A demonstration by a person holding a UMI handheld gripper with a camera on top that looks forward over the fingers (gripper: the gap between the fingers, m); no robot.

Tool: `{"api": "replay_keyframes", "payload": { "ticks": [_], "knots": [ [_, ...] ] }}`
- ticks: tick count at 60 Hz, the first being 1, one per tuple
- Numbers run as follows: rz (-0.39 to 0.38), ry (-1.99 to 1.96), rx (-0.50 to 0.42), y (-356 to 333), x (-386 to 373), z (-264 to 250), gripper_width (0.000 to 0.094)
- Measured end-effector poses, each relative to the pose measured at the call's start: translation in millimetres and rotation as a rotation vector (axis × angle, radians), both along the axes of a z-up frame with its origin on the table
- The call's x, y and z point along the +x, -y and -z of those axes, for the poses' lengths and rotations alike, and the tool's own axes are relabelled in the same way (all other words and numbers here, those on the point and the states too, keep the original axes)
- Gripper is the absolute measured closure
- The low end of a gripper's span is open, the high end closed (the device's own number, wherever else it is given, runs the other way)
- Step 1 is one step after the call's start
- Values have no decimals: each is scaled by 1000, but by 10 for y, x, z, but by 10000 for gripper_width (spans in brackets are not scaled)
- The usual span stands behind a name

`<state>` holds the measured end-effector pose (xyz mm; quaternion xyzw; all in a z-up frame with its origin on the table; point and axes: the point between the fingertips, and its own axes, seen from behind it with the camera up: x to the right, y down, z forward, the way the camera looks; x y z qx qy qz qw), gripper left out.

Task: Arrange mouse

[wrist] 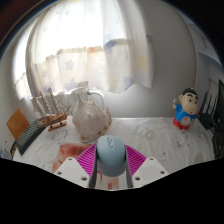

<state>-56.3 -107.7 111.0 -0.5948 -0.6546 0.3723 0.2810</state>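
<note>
Pale blue-grey computer mouse (111,153) sits between the claw's (111,170) pink pads (86,160).

From the gripper view, both pads seem to press its sides, so the claw holds it, above the near edge of the light patterned table (165,145). Beyond stand a clear glass jug (90,115), a model ship (50,105) and, toward the far right corner, a blue cartoon figurine (185,110) before white curtains (100,45).
</note>
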Motion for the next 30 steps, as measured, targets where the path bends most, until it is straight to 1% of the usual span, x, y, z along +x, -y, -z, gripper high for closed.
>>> {"api": "replay_keyframes", "payload": {
  "ticks": [5, 12, 17, 24, 28, 30],
  "knots": [
    [-5, 36, 2, 531, 52, 270, 518],
    [44, 78, 13, 921, 89, 664, 518],
    [80, 90, 46, 1020, 70, 920, 518],
    [134, 114, 60, 1044, 57, 1191, 513],
    [150, 108, 52, 1045, 41, 1181, 427],
    [147, 119, 55, 1042, 50, 1171, 332]
  ]
}}
